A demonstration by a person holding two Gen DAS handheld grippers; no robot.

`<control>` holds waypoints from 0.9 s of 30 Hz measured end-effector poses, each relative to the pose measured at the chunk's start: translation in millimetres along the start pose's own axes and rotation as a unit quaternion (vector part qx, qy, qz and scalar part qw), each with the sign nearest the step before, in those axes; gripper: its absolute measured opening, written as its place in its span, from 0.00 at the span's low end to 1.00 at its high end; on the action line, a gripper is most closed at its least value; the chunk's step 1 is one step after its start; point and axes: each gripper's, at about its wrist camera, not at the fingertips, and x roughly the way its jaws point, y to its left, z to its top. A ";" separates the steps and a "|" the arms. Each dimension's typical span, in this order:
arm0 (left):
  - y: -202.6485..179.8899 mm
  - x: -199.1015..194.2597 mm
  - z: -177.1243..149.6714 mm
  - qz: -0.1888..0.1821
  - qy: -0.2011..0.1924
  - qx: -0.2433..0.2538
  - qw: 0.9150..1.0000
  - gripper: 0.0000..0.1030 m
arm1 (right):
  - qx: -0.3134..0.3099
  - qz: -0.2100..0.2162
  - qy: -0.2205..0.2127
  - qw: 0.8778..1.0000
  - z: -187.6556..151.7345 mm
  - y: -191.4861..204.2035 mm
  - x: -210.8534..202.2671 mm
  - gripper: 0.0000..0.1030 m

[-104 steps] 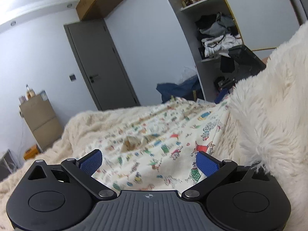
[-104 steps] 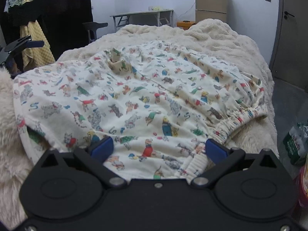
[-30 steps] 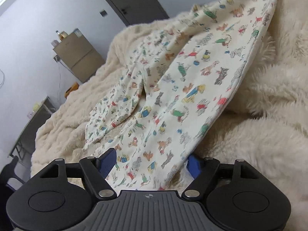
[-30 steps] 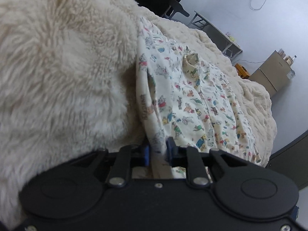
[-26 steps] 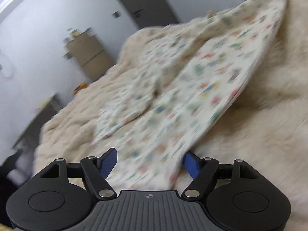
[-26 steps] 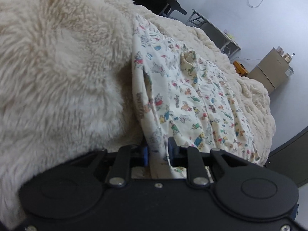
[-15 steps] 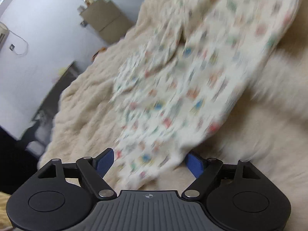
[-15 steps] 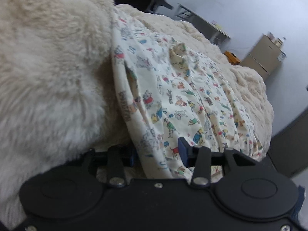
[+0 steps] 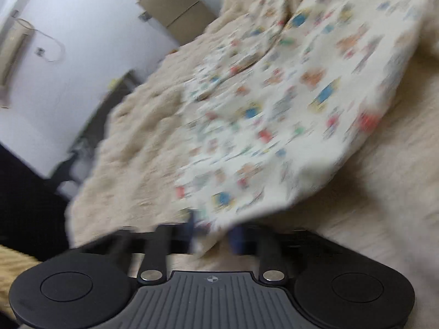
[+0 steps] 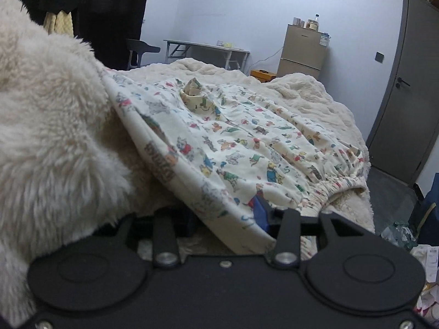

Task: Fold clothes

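Left wrist view: the picture is smeared with motion. The left tongs (image 9: 212,234) have their blue pads drawn close, and a corner of the printed garment (image 9: 288,115) hangs between them; they look to be pinching that corner, though the blur leaves a little doubt. From the tongs the cloth runs forward and to the right, spread over the fluffy blanket (image 9: 131,142) on the bed, its long axis leading away from the tongs.

Right wrist view: this one is sharp. The right tongs (image 10: 227,216) stand spread apart, the right blue pad (image 10: 260,211) lying against the cloth's near edge and the left pad mostly hidden beneath it. The printed garment (image 10: 241,142) lies directly ahead, its near hem touching the tongs and its elastic waistband (image 10: 337,183) forward and to the right. A heaped fold of blanket (image 10: 49,126) rises just left of the tongs.

My judgement: the left tongs already hold a corner, so the coming move turns on the right tongs closing on the hem lying between their pads.
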 end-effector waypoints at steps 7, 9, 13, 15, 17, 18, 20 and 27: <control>11.1 0.3 -8.5 0.030 -0.008 -0.010 0.999 0.03 | -0.002 0.006 0.005 1.000 0.3 2.9 -0.6 0.40; 14.2 0.4 -12.1 0.040 -0.004 -0.012 0.999 0.03 | -0.001 0.008 0.005 1.000 -0.4 3.5 -1.3 0.40; 17.6 3.9 -18.1 0.039 0.008 -0.006 0.999 0.04 | 0.000 0.009 0.006 1.000 -0.6 3.3 -1.6 0.40; 15.1 10.3 -19.5 0.030 0.022 0.004 0.999 0.12 | 0.003 0.012 0.007 1.000 -1.0 1.8 -0.2 0.40; 8.6 12.8 -22.9 0.016 0.027 0.021 0.999 0.40 | 0.005 0.014 0.008 1.000 -0.9 1.6 0.6 0.41; 5.9 12.7 -24.7 0.017 0.024 0.027 0.999 0.44 | 0.005 0.015 0.009 1.000 -0.6 1.9 0.8 0.41; 3.5 12.8 -28.3 0.020 0.016 0.030 0.999 0.45 | 0.005 0.015 0.010 1.000 0.4 2.3 1.3 0.41; 7.5 27.0 -33.4 0.048 0.012 0.025 0.998 0.23 | 0.004 0.016 0.011 1.000 0.7 2.7 2.8 0.41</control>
